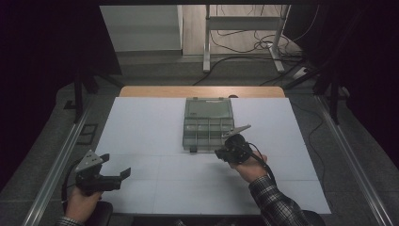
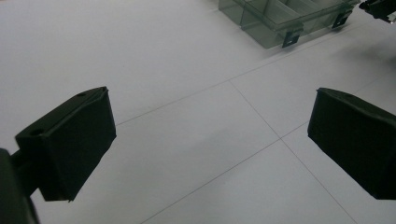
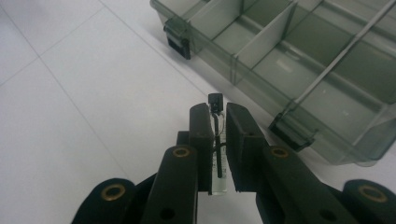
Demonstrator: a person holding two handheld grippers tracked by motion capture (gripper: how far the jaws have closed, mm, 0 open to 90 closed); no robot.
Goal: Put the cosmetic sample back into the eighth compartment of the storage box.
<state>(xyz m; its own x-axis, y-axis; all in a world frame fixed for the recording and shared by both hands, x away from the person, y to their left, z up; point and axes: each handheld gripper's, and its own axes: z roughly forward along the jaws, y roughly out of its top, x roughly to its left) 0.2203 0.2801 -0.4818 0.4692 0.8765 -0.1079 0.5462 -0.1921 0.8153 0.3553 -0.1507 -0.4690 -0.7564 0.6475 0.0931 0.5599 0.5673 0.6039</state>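
Near the middle of the white table (image 1: pixel 141 141) lies one transparent grey compartment box (image 1: pixel 208 123), open, with its lid folded back toward the far edge and two dark latches on its near wall. Just in front of this near wall, at its right corner, hovers the right gripper (image 3: pixel 217 126), and its jaws are pressed together on one small clear vial (image 3: pixel 219 154) with a black cap. The vial stands along the jaws, so its long axis points forward out of the gripper, cap first, toward the box. In the right gripper view the cap almost reaches the front wall of the box, and the nearest compartments lie just beyond and a little to the right of it; I cannot tell if anything is inside them. The coming move is probably to carry the vial over this wall and let it go into one compartment, so the short way from cap to wall is what matters. The left gripper (image 1: pixel 113 178) is well apart from the box, low at the left side of the table, its jaws spread wide with nothing between them. I count one box, one vial, two grippers; the right one is clearly the nearer.
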